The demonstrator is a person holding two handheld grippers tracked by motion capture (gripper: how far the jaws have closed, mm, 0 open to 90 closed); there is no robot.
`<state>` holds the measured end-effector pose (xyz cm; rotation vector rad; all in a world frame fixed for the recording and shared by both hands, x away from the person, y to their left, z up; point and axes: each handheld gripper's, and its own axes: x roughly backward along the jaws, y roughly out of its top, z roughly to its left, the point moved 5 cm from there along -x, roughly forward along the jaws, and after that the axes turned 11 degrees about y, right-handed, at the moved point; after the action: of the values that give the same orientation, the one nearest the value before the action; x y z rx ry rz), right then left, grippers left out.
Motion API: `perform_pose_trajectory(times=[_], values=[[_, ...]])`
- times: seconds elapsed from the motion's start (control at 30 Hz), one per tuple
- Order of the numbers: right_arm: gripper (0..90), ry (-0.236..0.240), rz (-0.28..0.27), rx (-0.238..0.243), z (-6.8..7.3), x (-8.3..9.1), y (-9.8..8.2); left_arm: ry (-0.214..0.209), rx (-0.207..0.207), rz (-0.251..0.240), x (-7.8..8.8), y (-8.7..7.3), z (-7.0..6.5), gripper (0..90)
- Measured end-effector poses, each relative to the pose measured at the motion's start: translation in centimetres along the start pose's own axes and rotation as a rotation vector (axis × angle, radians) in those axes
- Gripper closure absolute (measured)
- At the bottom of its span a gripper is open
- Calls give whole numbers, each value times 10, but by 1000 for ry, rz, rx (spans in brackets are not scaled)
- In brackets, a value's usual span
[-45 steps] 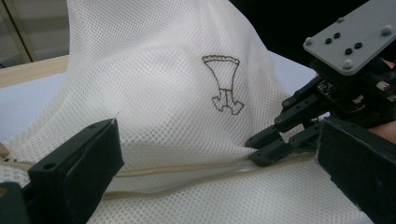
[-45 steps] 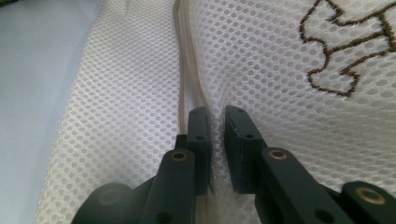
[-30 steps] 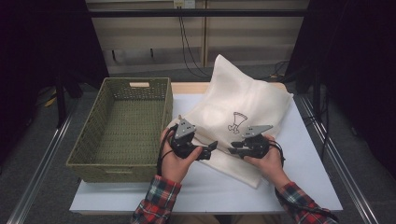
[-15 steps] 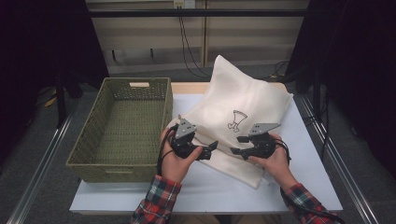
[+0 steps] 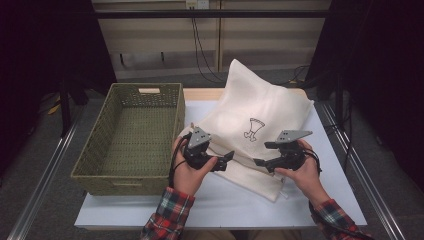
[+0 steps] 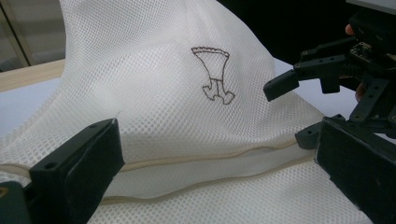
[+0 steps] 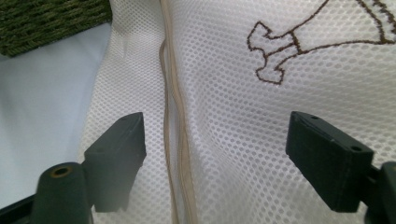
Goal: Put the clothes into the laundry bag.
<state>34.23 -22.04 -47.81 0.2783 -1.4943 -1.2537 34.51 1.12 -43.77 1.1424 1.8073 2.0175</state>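
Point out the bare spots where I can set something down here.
Free: the woven basket looks empty; the white tabletop's front strip between the forearms; a narrow strip right of the mesh laundry bag. Crowded: the bag's near edge, where left gripper and right gripper face.

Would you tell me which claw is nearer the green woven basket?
Left. The left claw hovers over the white mesh bag just beside the green woven basket; the right claw sits farther across the bag.

The large white mesh fabric bag (image 5: 260, 112) looks soft and matt with a smooth beige zip seam; the rectangular olive-green woven basket (image 5: 131, 137) looks rough.
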Motion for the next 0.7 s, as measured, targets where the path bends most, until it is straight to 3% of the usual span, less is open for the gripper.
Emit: perform_pose_trajectory(times=[0.27,0.7], values=[[162,-7,-9,5,2,11,0,11,-12,1,1,2,0,10],[141,-21,-26,4,2,27,1,6,3,-4,2,3,1,11]])
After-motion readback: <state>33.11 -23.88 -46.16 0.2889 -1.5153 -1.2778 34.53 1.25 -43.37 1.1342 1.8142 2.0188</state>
